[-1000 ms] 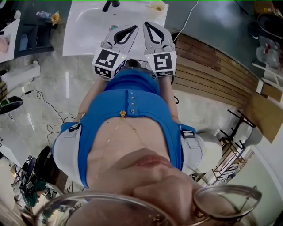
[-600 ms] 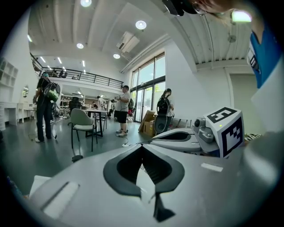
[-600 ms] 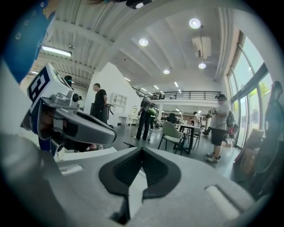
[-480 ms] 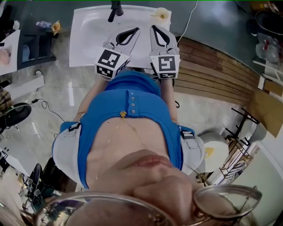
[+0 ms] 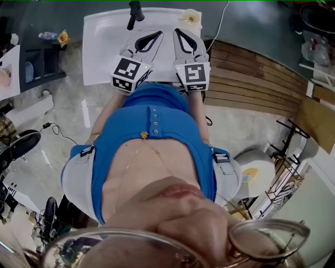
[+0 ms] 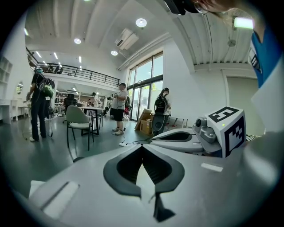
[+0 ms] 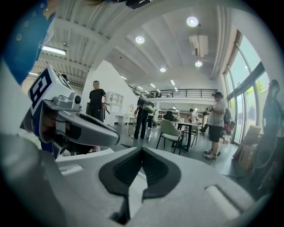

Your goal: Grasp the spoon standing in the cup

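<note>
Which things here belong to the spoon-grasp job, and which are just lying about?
Job: cup on the white table, its spoon too small to make out; left gripper and right gripper, both shut and empty.

Lying about: black object on the table, white cable, wooden slats, black shelf.

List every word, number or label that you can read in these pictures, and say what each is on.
No readable text in any view.
Left cube: black-and-white square pattern, no letters or numbers.
Right cube: the same kind of pattern, no letters or numbers.
Boxes: any print is too small to read.
</note>
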`<state>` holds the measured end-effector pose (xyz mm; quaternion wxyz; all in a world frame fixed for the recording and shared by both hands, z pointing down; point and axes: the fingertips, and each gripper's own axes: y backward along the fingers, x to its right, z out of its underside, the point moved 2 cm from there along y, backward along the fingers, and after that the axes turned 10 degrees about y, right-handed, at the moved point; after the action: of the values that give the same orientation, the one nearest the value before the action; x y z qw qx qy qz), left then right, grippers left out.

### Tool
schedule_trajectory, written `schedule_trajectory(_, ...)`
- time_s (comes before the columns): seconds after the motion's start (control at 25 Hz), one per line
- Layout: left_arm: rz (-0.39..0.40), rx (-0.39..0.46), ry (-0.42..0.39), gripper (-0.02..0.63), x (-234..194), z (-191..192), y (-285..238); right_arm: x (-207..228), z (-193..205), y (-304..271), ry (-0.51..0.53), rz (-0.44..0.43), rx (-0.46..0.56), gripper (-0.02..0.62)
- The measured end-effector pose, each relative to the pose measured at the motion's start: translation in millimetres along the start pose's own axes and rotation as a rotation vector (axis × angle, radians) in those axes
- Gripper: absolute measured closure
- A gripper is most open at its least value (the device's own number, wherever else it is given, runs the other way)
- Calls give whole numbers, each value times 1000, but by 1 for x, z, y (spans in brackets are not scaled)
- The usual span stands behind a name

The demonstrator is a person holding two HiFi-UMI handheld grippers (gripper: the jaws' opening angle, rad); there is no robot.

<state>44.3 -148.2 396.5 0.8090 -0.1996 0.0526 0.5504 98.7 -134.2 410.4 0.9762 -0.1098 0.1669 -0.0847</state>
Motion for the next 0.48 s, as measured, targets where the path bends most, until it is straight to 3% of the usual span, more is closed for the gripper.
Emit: schedule_trajectory(0.48,8,-12,16,604,-6,9,3,6,19,-16,-20,-3,-43,594)
